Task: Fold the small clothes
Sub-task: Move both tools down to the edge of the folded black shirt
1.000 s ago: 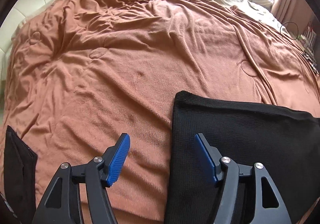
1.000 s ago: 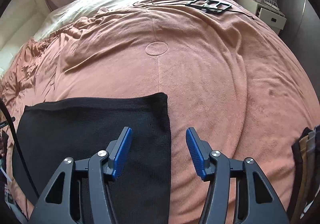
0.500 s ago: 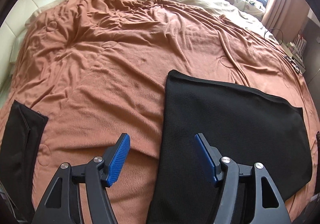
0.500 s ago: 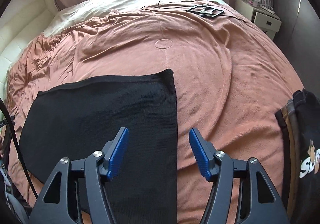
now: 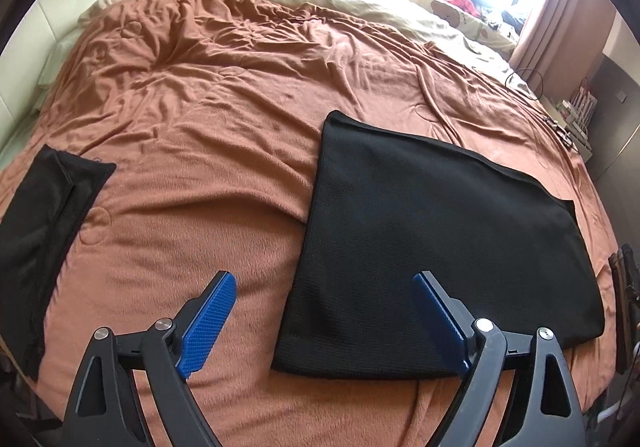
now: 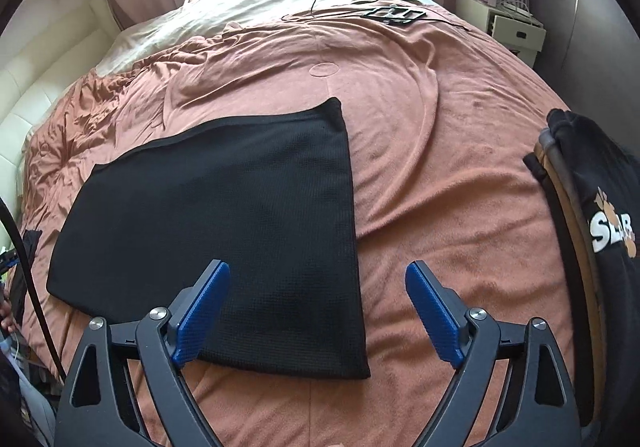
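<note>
Both grippers, left gripper [image 5: 324, 321] and right gripper [image 6: 318, 311], hang spread wide with nothing between the fingers. The black folded cloth [image 5: 432, 243] lies flat on the bed's brown blanket [image 5: 192, 151], reaching under the left's right finger and the right's left finger. Farther out: another dark garment [image 5: 36, 231] left, stacked clothes [image 6: 592, 215] right.

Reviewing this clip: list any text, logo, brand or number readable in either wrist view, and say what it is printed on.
"SL?B": white letters on the black printed garment at the right edge of the right wrist view; the third letter is hidden by a fold or graphic.
Items on the white bedside cabinet: too small to read.
Flat black knit garment: no text visible.
Left wrist view: no readable text.
</note>
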{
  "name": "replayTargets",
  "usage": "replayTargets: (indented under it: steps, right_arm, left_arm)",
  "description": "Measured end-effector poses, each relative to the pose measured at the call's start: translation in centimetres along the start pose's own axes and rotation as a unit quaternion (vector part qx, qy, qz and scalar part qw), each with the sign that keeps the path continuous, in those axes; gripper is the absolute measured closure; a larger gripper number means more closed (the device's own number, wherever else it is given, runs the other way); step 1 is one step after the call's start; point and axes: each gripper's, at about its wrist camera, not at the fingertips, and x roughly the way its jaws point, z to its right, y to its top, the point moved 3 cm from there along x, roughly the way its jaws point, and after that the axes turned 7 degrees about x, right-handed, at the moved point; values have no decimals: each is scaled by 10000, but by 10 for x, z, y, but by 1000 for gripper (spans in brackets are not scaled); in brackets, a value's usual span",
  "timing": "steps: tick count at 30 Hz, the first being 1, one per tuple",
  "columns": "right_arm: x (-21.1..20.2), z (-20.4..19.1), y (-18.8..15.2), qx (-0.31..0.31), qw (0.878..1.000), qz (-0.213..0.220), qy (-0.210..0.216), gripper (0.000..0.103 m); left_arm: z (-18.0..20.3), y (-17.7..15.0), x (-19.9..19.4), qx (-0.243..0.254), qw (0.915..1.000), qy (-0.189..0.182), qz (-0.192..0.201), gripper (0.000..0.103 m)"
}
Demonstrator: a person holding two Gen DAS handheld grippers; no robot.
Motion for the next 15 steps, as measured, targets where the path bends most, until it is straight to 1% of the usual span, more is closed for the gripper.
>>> replayTargets:
  steps: [2, 5, 10, 11, 13, 14, 15]
  right_arm:
    - [-4, 2, -9, 32, 10000, 9, 60, 14]
    - [-10, 9, -23, 123, 9999, 77, 47, 14]
    - [-14, 23, -42, 565, 9976, 95, 401, 14]
    - [-13, 26, -45, 646, 9968, 94, 460, 15]
    - [-12, 33, -53, 779, 9957, 98, 492, 20]
    - [-11, 36, -55, 841, 9951, 86, 515, 24]
    - [-10, 38, -58, 918, 9941, 62, 583, 29]
  left_arm:
    - [-3, -9, -5, -90, 9999, -65, 6, 12]
    - [-10, -20, -15, -238, 9996, -112, 129, 12]
    - [-18, -36, -22, -412, 9986, -280, 153, 14]
    - [-19, -39, -22, -427, 9985, -305, 144, 17]
    - [-21, -46, -19, -466, 9982, -374, 90, 20]
    - [-22, -49, -17, -488, 9980, -400, 47, 25]
    - [-23, -53, -13, -522, 9977, -431, -11, 32]
